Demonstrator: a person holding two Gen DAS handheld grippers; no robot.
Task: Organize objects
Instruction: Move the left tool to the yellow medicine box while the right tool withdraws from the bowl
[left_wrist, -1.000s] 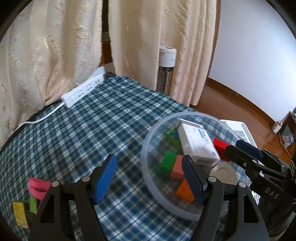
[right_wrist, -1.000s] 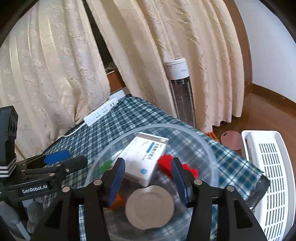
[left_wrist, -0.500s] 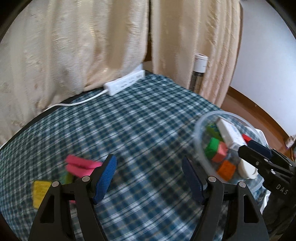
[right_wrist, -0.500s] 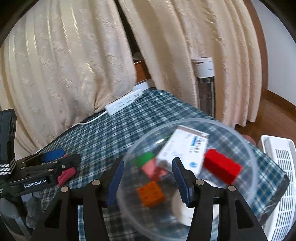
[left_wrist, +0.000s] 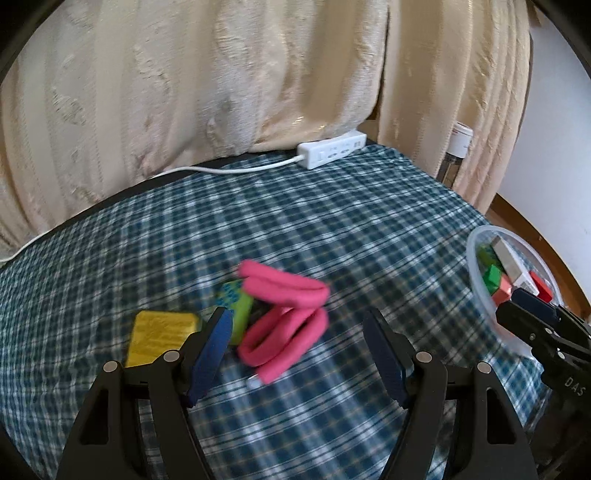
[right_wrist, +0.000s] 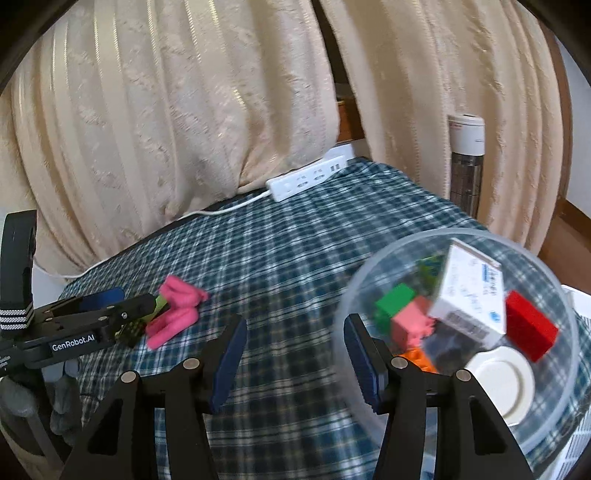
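Observation:
A pink looped band (left_wrist: 284, 317) lies on the plaid tablecloth (left_wrist: 332, 221) with a green block (left_wrist: 236, 306) and a yellow block (left_wrist: 159, 332) beside it. My left gripper (left_wrist: 299, 354) is open and empty, just in front of the band. A clear plastic bowl (right_wrist: 554, 280) at the right holds a white box (right_wrist: 469, 295), red (right_wrist: 528, 325), green (right_wrist: 395, 299), pink (right_wrist: 410, 325) and orange (right_wrist: 417, 358) blocks and a white lid (right_wrist: 502, 380). My right gripper (right_wrist: 295, 354) is open and empty beside the bowl's left rim. The pink band also shows in the right wrist view (right_wrist: 173, 314).
A white power strip (left_wrist: 332, 149) with its cable lies at the table's back edge against cream curtains (left_wrist: 221, 81). A tall white-topped appliance (right_wrist: 466, 158) stands beyond the table's right side. The table drops off to wooden floor at the right.
My left gripper has swung left from the bowl to the pink band and blocks. My right gripper has also shifted left, so the bowl now sits to its right.

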